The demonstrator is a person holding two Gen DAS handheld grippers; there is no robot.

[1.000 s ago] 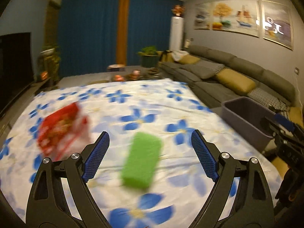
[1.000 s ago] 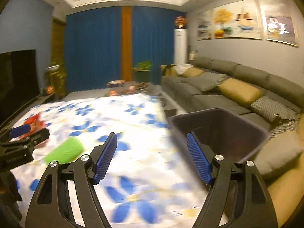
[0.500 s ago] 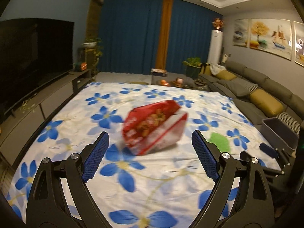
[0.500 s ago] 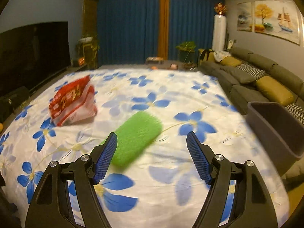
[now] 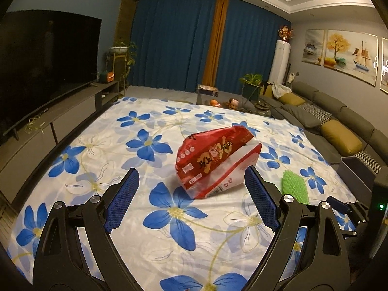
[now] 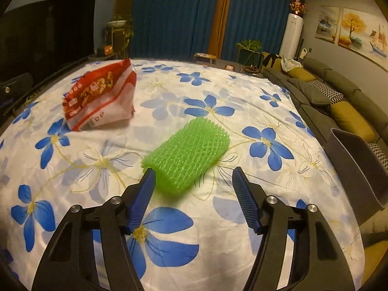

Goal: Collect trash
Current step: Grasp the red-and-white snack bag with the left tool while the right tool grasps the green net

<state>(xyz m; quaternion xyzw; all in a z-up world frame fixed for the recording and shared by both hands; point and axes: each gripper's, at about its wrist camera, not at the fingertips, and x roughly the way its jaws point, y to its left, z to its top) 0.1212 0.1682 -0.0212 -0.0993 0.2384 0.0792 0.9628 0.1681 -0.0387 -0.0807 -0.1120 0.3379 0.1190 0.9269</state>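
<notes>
A red and white snack bag (image 5: pixel 218 160) lies crumpled on the flowered cloth (image 5: pixel 150 218). It sits just ahead of my left gripper (image 5: pixel 190 175), which is open and centred on it without touching. A green foam net (image 6: pixel 189 152) lies flat right of the bag (image 6: pixel 101 97). My right gripper (image 6: pixel 194 171) hangs over the net's near end with its jaws closing. The net is between them; the left pad is at its corner and the right pad stands apart from it. In the left wrist view the net (image 5: pixel 293 186) shows partly behind the right finger.
A grey bin (image 6: pixel 359 165) stands off the table's right edge, in front of a long grey sofa (image 6: pixel 339 97). A dark TV (image 5: pixel 43 68) on a low cabinet runs along the left. Plants and small tables stand beyond the far edge.
Both views swung left, away from the bin. The left gripper now faces the red bag and the right one has come close over the green net. The right jaws have narrowed.
</notes>
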